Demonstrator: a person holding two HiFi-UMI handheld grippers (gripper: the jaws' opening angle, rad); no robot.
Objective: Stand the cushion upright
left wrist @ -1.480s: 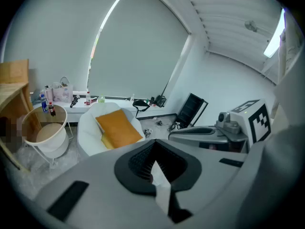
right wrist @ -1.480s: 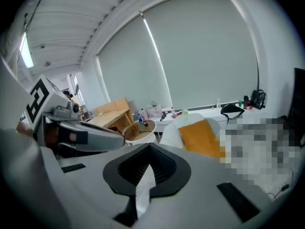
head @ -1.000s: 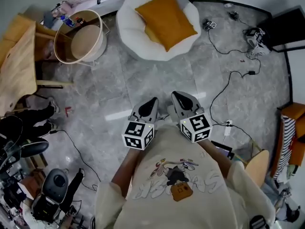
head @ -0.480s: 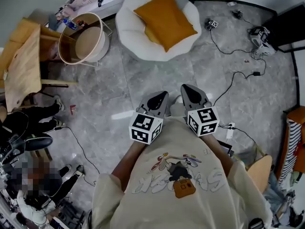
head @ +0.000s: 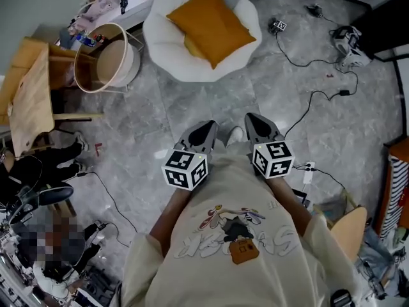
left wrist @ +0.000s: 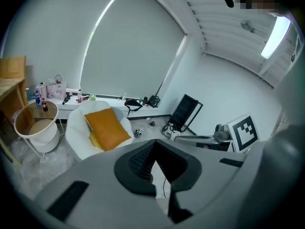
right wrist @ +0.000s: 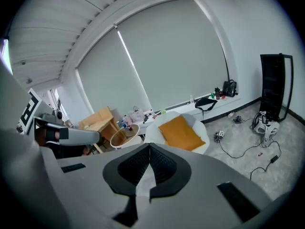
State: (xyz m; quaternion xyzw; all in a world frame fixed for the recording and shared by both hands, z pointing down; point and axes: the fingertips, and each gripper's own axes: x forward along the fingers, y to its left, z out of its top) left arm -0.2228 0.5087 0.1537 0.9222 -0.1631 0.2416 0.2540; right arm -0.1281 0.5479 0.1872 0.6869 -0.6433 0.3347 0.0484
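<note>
The orange cushion (head: 211,24) lay flat on the seat of a round white armchair (head: 160,40) at the far side of the grey floor (head: 192,107), with one corner toward the chair back. A yellow piece (head: 190,45) showed under its near-left edge.

Both grippers were held close to the person's chest, side by side, pointing toward the armchair and well apart from it. The left gripper (head: 209,128) had its jaws pressed together with nothing between them. The right gripper (head: 252,119) was also closed and empty.

To the left of the armchair stood a round white basket stand (head: 105,59), and farther left a wooden table (head: 29,98). Black cables (head: 307,104) lay over the floor on the right.
</note>
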